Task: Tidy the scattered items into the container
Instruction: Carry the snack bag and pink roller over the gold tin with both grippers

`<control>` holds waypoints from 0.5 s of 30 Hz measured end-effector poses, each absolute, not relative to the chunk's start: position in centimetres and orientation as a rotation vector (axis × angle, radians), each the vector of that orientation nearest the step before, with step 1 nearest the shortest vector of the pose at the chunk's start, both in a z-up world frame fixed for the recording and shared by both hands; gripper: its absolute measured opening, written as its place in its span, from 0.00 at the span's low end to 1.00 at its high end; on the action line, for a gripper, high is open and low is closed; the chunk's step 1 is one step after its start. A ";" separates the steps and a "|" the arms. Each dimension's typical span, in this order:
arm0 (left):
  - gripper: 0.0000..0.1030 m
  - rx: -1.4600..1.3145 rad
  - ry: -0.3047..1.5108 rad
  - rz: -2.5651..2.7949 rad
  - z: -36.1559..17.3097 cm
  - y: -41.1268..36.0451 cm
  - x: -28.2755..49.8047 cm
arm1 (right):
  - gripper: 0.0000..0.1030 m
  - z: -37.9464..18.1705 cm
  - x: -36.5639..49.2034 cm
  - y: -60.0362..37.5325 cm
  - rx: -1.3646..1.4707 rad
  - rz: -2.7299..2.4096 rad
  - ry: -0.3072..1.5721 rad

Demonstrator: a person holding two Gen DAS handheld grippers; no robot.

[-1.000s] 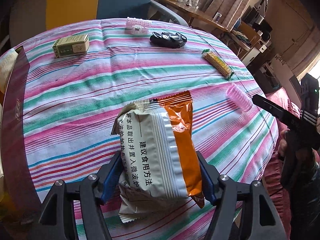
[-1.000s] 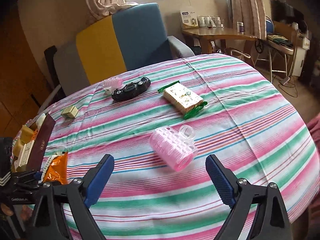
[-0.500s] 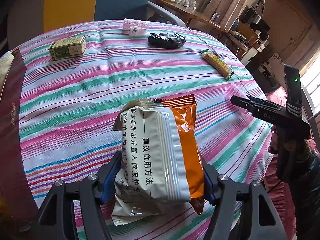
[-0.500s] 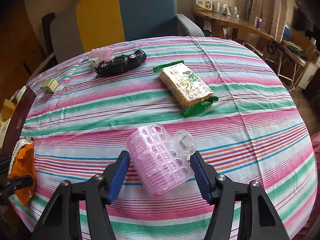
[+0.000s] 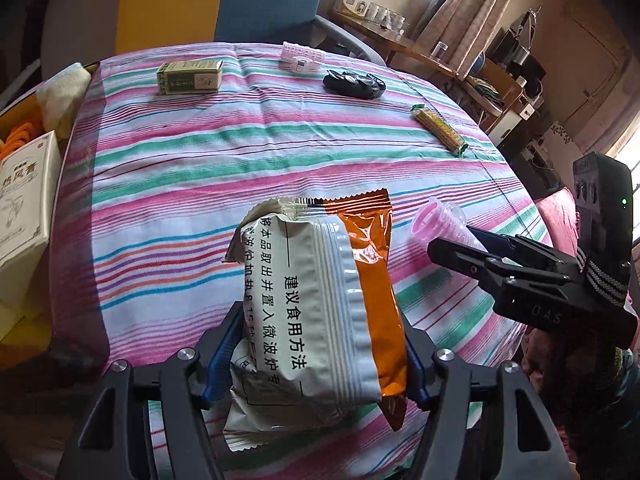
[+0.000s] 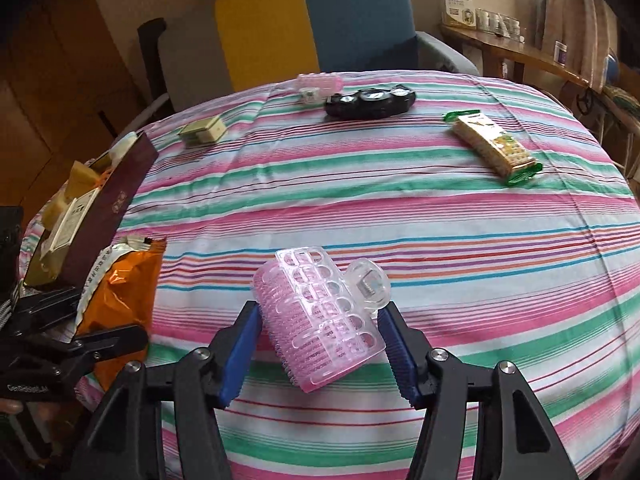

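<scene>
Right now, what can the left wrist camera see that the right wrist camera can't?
Only the left wrist view shows the black writing on the snack bag's white side and the left tool gripping it. Only the right wrist view shows the hair roller's clear clip and the right tool from behind. Both show the green box, black gadget, cracker pack and striped cloth.

Our right gripper (image 6: 320, 354), which stood wide open around the pink plastic hair roller (image 6: 320, 320) on the striped tablecloth (image 6: 440, 216), has just closed its jaws onto the roller and lifted it clear. Our left gripper (image 5: 312, 364) has carried the white-and-orange foil snack packet (image 5: 320, 312) leftward, bringing the open maroon-sided box (image 5: 24, 200) into its view.
</scene>
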State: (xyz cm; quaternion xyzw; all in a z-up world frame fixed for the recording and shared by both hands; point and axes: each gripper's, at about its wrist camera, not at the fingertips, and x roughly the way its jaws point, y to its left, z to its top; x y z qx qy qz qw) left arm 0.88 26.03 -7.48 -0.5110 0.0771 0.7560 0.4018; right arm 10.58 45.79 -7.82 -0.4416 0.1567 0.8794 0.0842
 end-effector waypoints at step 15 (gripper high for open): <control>0.66 -1.202 0.039 2.021 -4.2 18.9 1.5 | 0.58 -5.3 8.9 38.5 -1.364 2.755 0.457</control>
